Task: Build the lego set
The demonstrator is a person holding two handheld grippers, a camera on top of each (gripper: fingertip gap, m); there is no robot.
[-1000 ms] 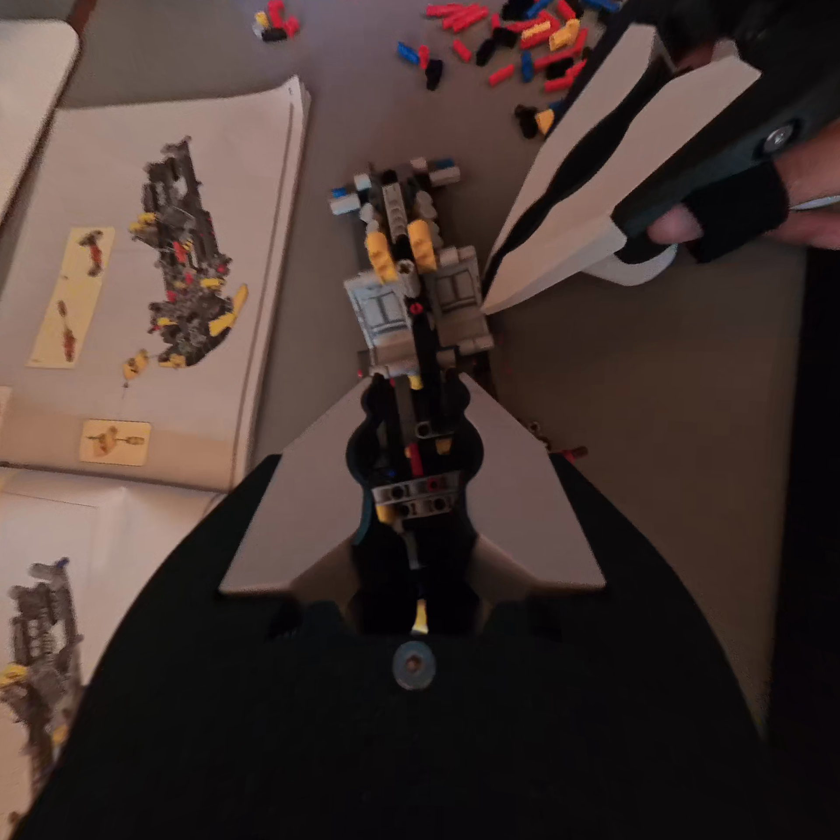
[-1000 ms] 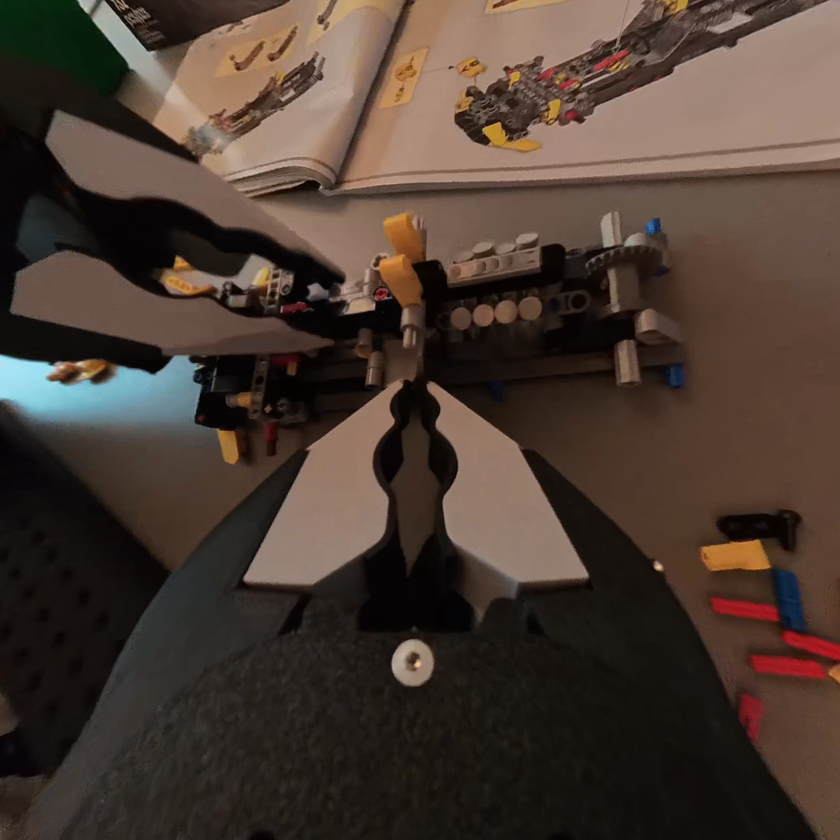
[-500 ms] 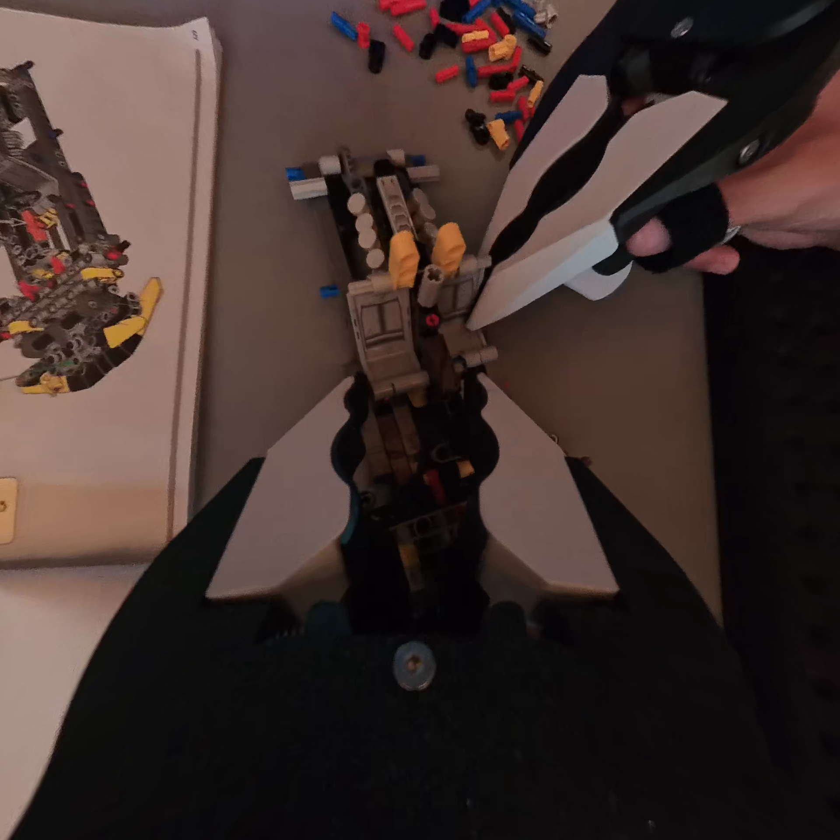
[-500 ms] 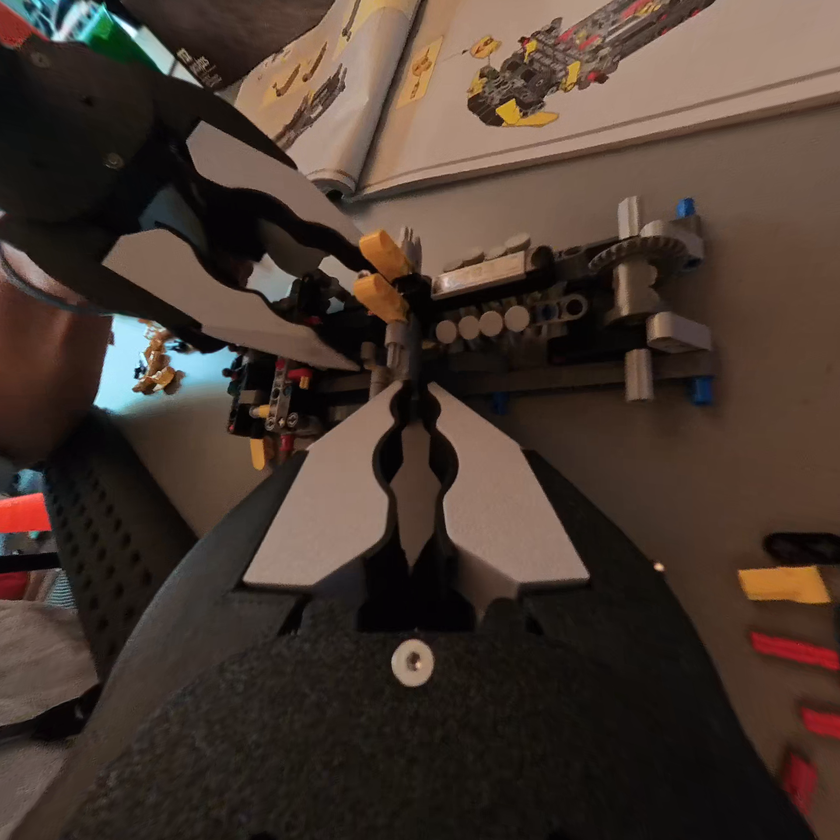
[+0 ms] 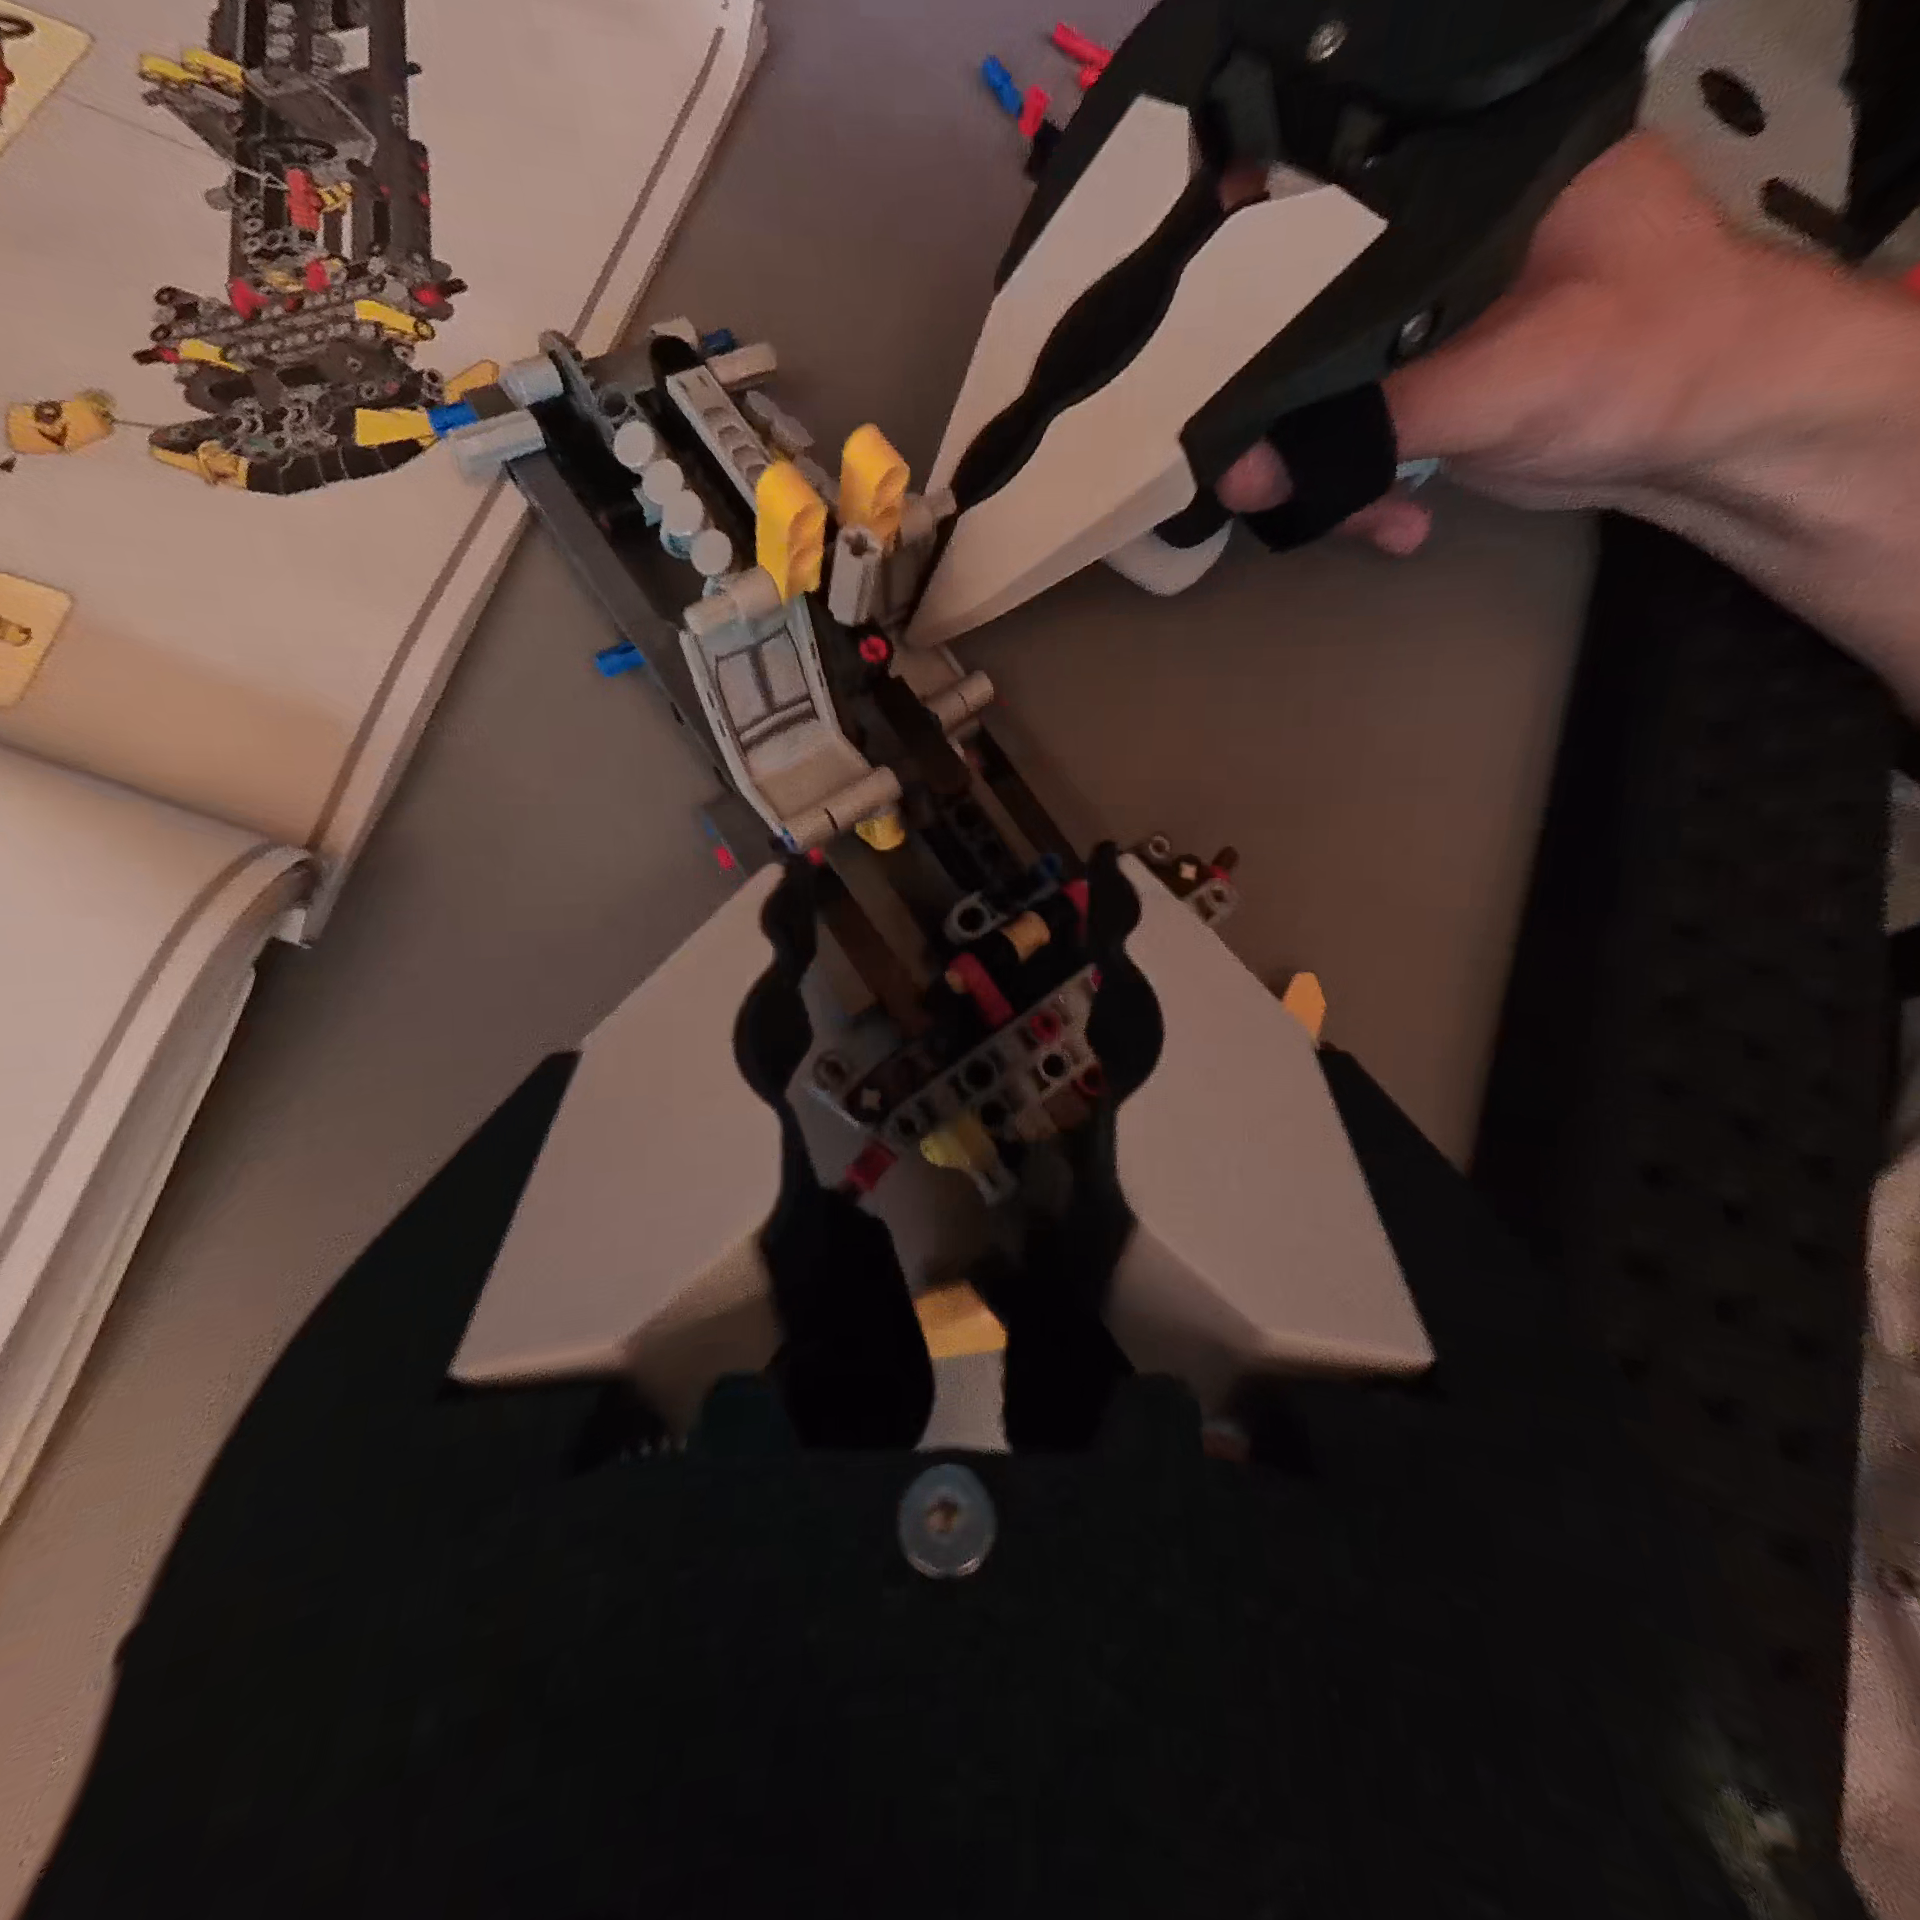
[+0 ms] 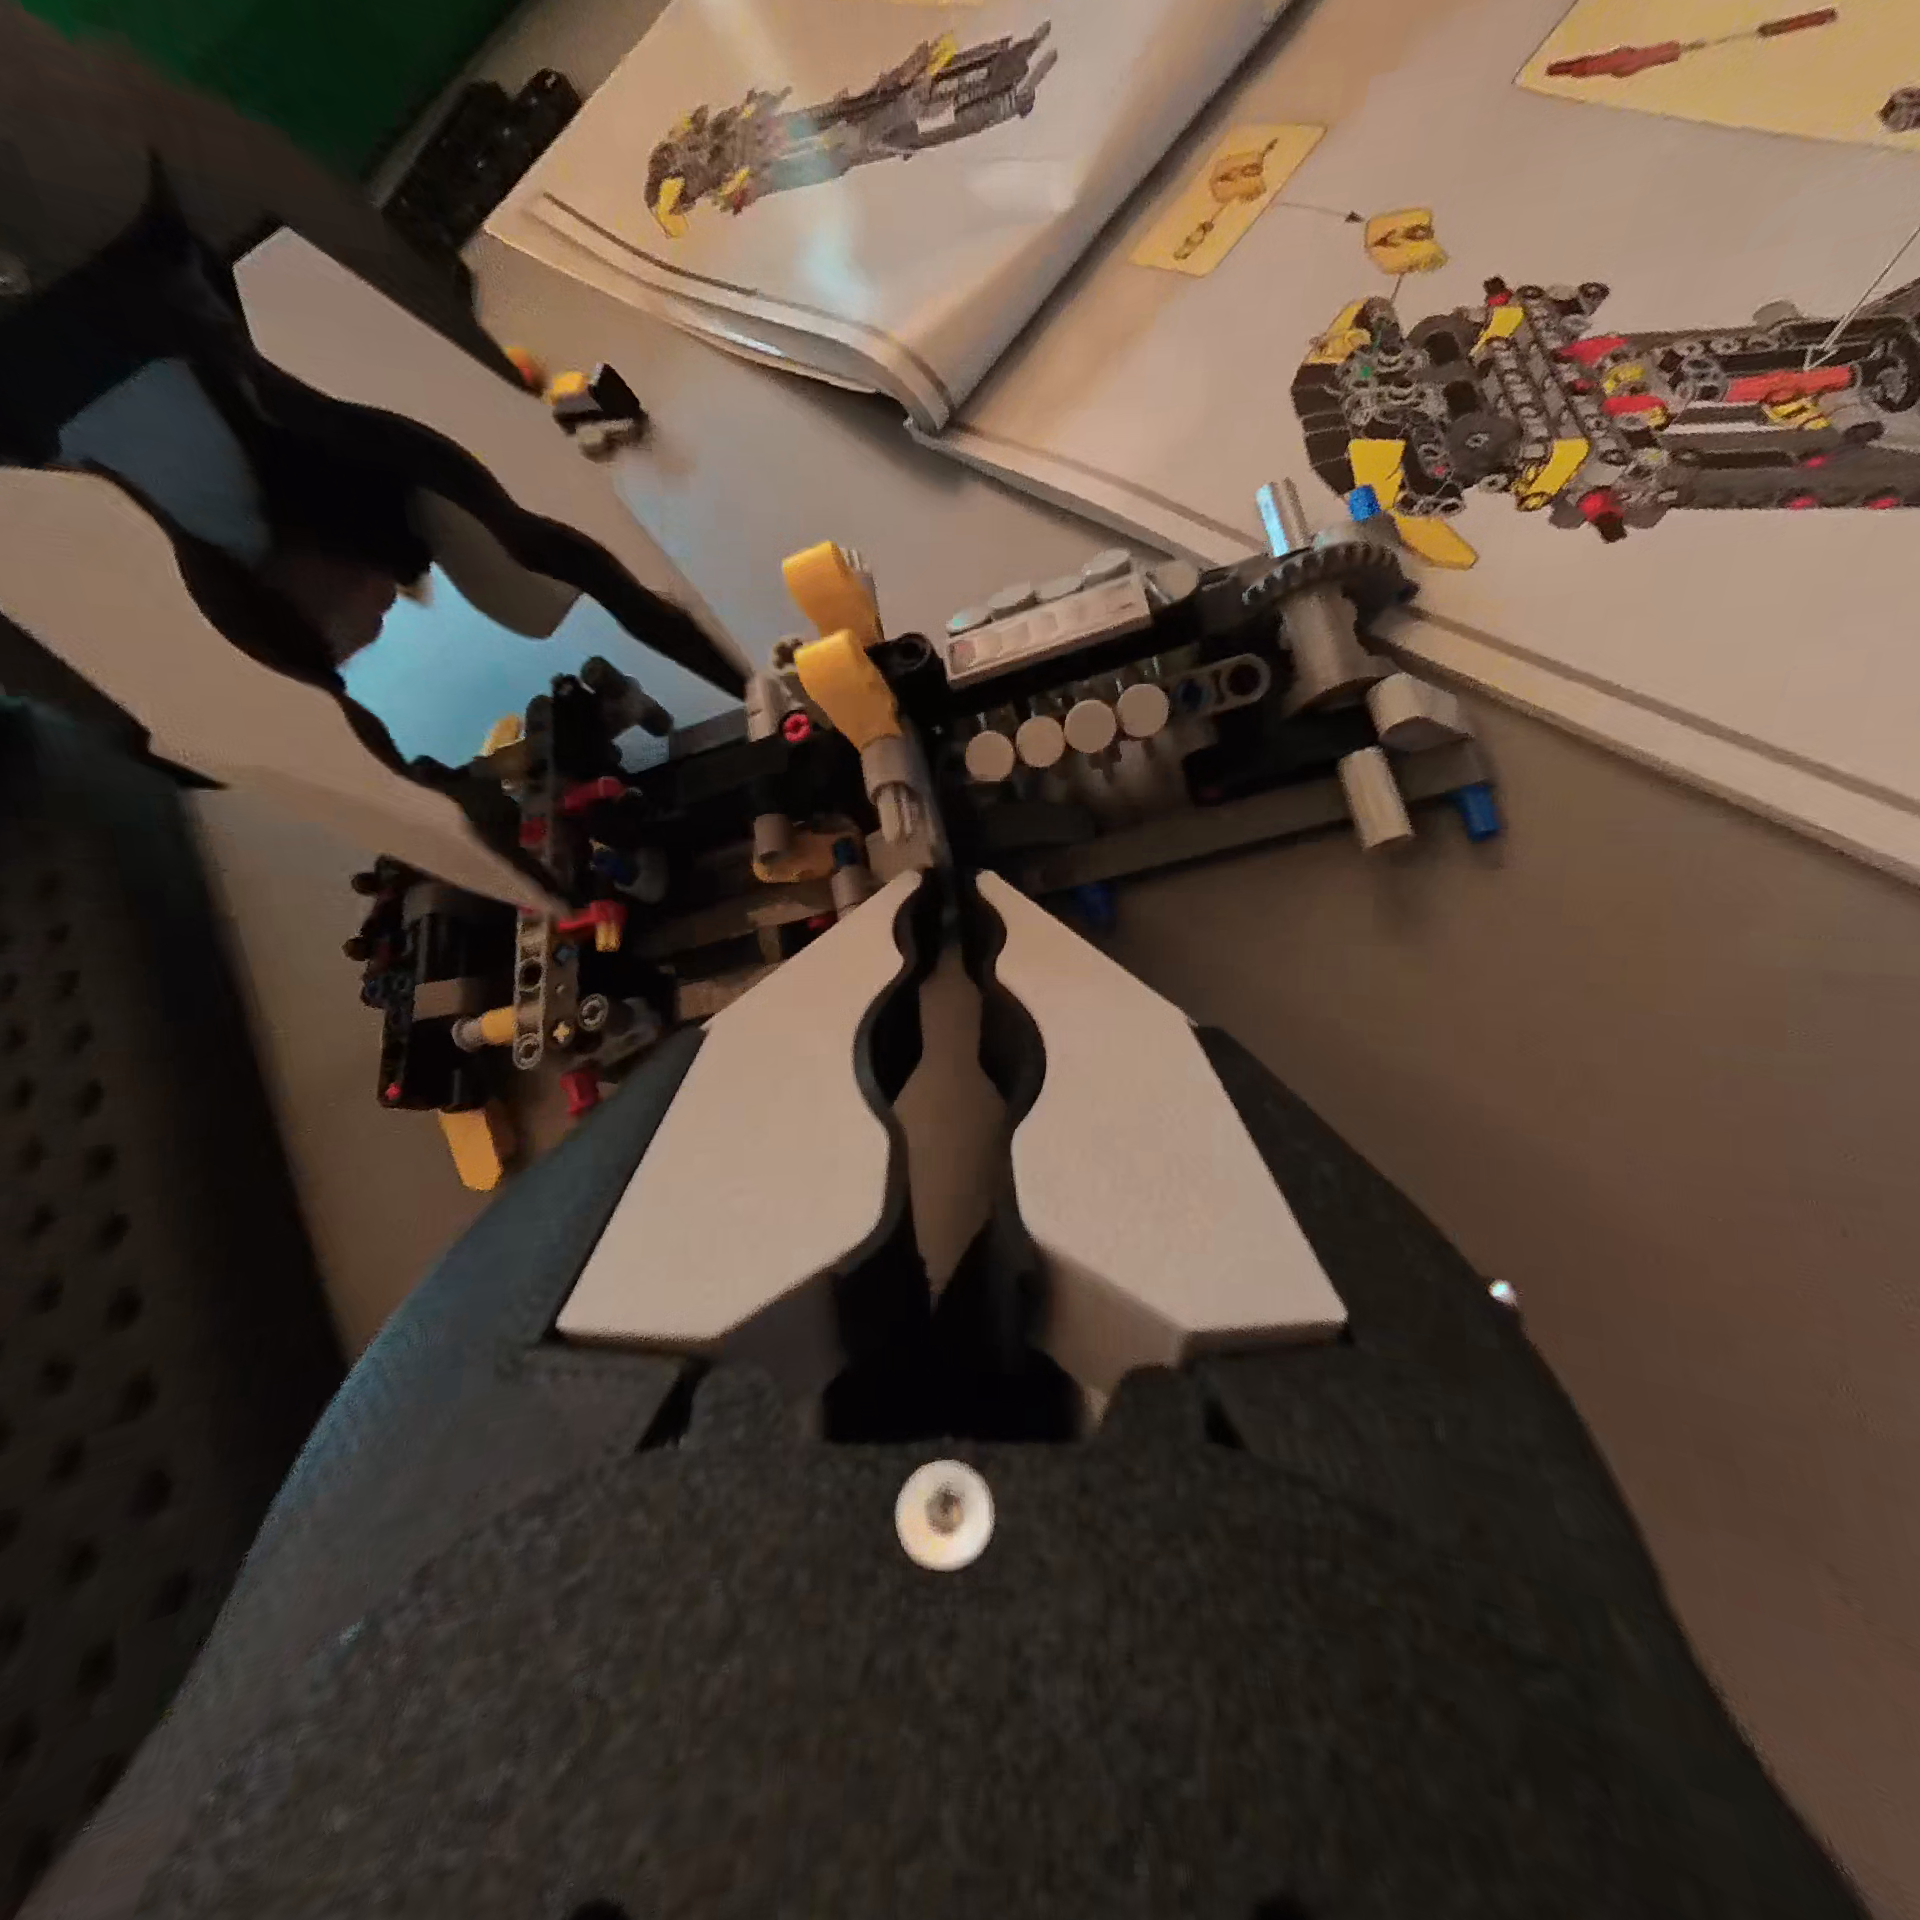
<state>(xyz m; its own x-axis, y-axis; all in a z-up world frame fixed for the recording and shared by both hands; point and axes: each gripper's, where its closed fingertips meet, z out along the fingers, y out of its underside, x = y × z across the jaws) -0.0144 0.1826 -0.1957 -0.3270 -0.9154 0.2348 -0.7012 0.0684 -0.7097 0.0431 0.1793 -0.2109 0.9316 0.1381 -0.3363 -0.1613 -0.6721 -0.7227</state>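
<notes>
The half-built lego model (image 5: 769, 675), a long black and grey chassis with yellow parts, lies slanted on the grey table. My left gripper (image 5: 945, 883) is shut on its near end, one finger on each side. In the right wrist view the left gripper (image 6: 644, 790) comes in from the upper left and holds the model (image 6: 1091, 717) at its left end. My right gripper (image 6: 951, 883) is shut, with its tips against the model's side below a grey axle connector (image 6: 899, 790). It also shows in the left wrist view (image 5: 920, 634), held by a hand (image 5: 1662, 364).
An open instruction booklet (image 5: 312, 582) lies left of the model, and the model's far end rests on its edge (image 6: 1558, 665). Loose red and blue pieces (image 5: 1029, 94) lie at the back. A small sub-assembly (image 6: 592, 400) sits near the booklet. A dark perforated surface (image 5: 1714, 935) borders the table. One gripper's finger ends stand about 7 cm off the other's.
The left gripper has turned the model, swinging its far end toward the booklet. The right gripper stayed shut at the model's side and followed it.
</notes>
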